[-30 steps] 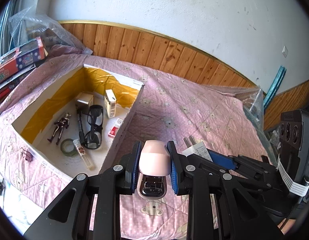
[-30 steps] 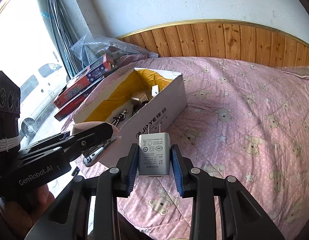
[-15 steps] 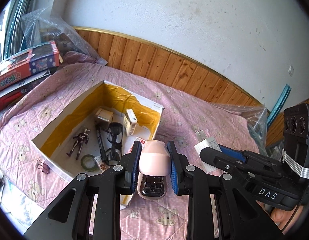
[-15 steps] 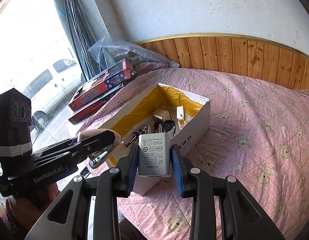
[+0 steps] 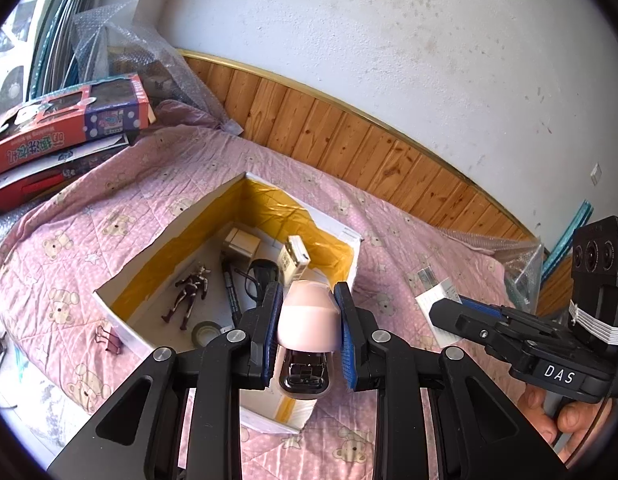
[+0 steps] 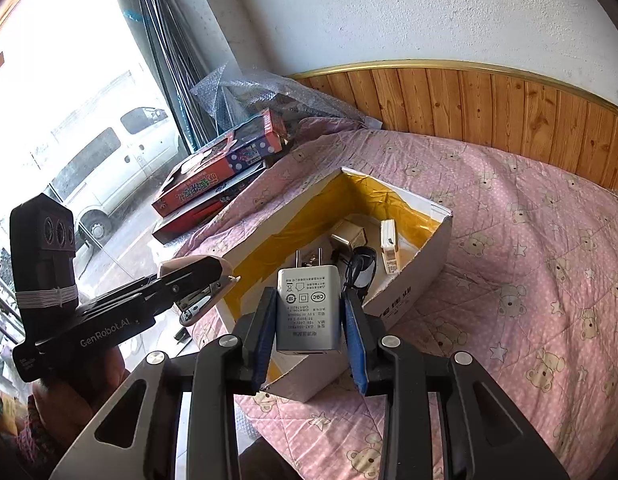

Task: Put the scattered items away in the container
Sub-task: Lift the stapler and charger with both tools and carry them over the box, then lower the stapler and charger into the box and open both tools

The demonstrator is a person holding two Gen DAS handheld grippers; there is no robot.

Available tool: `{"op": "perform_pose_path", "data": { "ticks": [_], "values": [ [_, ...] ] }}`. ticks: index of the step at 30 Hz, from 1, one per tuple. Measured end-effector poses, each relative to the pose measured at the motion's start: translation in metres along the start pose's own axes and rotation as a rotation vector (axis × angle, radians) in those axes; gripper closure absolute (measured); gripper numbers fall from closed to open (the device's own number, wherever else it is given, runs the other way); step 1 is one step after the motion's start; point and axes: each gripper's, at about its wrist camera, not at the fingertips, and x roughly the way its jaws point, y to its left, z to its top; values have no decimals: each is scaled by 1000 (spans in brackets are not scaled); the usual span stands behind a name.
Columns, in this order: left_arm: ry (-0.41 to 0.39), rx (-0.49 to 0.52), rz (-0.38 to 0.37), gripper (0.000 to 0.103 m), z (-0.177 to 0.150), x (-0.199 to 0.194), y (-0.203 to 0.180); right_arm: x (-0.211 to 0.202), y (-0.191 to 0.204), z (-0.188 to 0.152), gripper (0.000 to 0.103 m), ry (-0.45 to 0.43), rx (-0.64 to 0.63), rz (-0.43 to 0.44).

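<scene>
My left gripper [image 5: 308, 332] is shut on a pink stapler [image 5: 307, 322] and holds it above the near corner of the open white box [image 5: 161, 240] with yellow tape inside. My right gripper [image 6: 309, 320] is shut on a white charger plug [image 6: 309, 312], held above the box's near end [image 6: 413, 280]. The box holds a toy figure [image 5: 187, 296], sunglasses [image 5: 261, 276], a tape roll [image 5: 205, 332] and small cartons [image 5: 295, 258]. The right gripper with the charger also shows in the left wrist view [image 5: 441, 304]; the left gripper with the stapler shows in the right wrist view [image 6: 205, 280].
The box sits on a pink bear-print quilt [image 5: 389, 248] on a bed. Toy boxes [image 5: 69, 124] and bubble wrap [image 5: 121, 48] lie at the far left by a window. A binder clip [image 5: 107, 338] lies on the quilt beside the box. A wooden wall panel [image 6: 509, 112] runs behind.
Both grippers have risen and moved back, carrying the stapler and the charger. The box now looks smaller and more of its inside shows beneath both.
</scene>
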Motion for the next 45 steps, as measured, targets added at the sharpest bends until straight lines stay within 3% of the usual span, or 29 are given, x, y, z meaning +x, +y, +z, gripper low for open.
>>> {"op": "perform_pose_path", "data": {
  "ticks": [16,24,32,45],
  "values": [
    [-19,-61,35,77,33,5,45,37,26,35,70,52,-99,12],
    [79,-41,8,77,22,45,37,70,10,58,69,107,-111,-32],
    [202,-1,32,77,10,87,35,124,-17,63,69,239,-95,-74],
    [358,-82,113,77,41,138,84,207,-25,46,69,477,-220,-156]
  ]
}}
